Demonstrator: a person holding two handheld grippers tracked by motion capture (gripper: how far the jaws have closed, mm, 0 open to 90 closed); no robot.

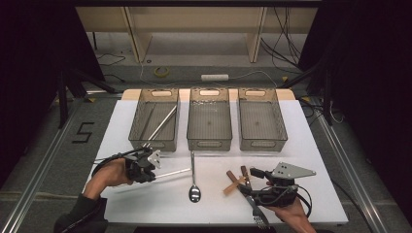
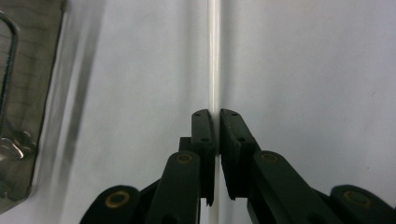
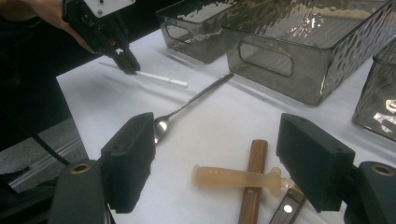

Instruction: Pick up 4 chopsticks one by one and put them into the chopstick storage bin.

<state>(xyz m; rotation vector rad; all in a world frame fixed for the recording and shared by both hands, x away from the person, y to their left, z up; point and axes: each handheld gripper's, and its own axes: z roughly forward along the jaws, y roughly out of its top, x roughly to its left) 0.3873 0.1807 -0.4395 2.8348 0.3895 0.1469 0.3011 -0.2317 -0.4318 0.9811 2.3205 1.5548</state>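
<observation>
We clamp the left gripper (image 2: 215, 135) on a white chopstick (image 2: 214, 56) nr the spoon (image 1: 194, 187). Right gripper (image 3: 219, 168), jaws wide apart, hovers over the crossed utensil handles (image 3: 252, 182) w/ three bins (image 1: 209, 121) behind.

Three smoky plastic bins (image 1: 209, 141) stood in a row at the far edge of the white mat (image 1: 311, 145). The leftmost bin (image 1: 154, 141) held thin metal rods (image 1: 163, 122). Just before the middle bin lay a metal spoon (image 1: 194, 187), bowl nearest the viewer. Beyond the bins, a tape roll (image 1: 162, 72) lay on the floor.
</observation>
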